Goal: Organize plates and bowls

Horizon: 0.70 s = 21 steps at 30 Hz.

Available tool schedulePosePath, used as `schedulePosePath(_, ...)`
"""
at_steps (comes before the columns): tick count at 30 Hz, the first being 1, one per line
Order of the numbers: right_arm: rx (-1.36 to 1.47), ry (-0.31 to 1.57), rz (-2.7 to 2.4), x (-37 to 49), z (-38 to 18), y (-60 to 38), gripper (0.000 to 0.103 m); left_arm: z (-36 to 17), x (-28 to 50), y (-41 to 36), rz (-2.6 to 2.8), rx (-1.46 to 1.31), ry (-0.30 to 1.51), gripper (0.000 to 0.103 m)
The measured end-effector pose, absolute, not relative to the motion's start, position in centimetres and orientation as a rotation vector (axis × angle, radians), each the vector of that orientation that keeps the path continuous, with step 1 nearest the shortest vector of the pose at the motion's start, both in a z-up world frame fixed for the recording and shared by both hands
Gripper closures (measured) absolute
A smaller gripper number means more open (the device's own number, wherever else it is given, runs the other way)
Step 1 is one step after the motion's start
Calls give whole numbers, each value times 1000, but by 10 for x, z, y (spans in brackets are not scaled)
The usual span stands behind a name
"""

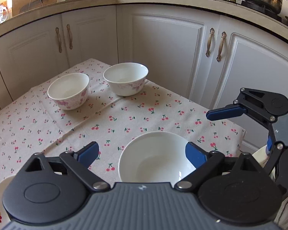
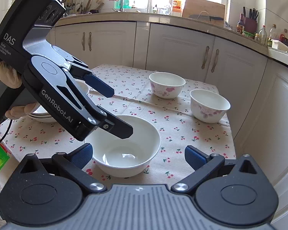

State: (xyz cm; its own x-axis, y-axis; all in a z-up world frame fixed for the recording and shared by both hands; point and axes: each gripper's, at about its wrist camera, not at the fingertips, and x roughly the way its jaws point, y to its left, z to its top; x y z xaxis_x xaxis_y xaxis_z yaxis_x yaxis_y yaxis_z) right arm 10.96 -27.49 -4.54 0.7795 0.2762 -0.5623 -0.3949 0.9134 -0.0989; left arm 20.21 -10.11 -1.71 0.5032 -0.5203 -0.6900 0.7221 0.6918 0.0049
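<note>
Standing on the cherry-print cloth (image 2: 182,126) of the surface, a plain white bowl (image 2: 124,149) sits near, with two flowered bowls (image 2: 166,84) (image 2: 209,105) farther off to the right and a stack of plates (image 2: 42,115) at the left. The left claw (image 2: 122,113) hangs above the plain bowl, spread and gripping nothing. The right claw (image 2: 138,157) is spread wide too, empty, near that bowl.

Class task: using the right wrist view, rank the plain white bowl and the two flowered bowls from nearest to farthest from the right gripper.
From the right gripper:
1. Plain white bowl, just ahead, beside its left finger.
2. Right flowered bowl, farther back near the table's right edge.
3. Left flowered bowl, farthest, toward the cabinets.
</note>
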Motion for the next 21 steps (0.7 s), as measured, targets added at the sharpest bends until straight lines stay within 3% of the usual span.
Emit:
schedulePosePath(11,-242,531,286,139,-34,-316,0,13,243,-122,-760,321,711,6)
schedulePosePath(21,-267,537,275,188,-45,-342,0,6,299,-161,-772,369,730,6)
